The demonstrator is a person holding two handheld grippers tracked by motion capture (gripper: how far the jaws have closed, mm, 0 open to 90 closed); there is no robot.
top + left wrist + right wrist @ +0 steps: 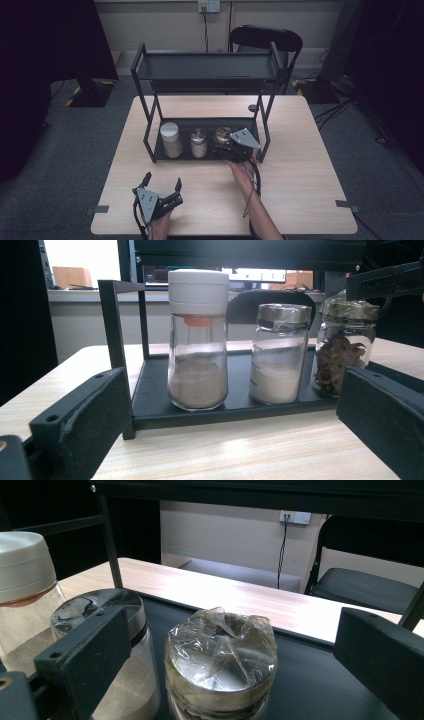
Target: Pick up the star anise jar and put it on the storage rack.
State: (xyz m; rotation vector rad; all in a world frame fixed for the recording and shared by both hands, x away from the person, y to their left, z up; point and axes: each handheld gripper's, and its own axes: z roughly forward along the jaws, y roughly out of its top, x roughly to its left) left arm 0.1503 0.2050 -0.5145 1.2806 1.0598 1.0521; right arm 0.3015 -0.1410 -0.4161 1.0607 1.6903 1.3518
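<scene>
Wide-open black jaws of the right gripper (222, 660) flank, without touching, the plastic-wrapped glass jar of dried brown leaves (220, 665); left gripper (161, 189) open, empty.

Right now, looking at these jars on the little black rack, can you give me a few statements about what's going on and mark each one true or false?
1. Three jars stand on the rack's lower shelf. True.
2. The white-lidded jar is the rightmost of the three. False: in the high view it is the leftmost.
3. The right hand-held gripper has its jaws open on either side of the plastic-wrapped jar. True.
4. The left hand-held gripper is holding the middle jar. False: it sits open near the table's front edge, holding nothing.
5. The rack's upper shelf is stacked with jars. False: no jars stand on it.
</scene>
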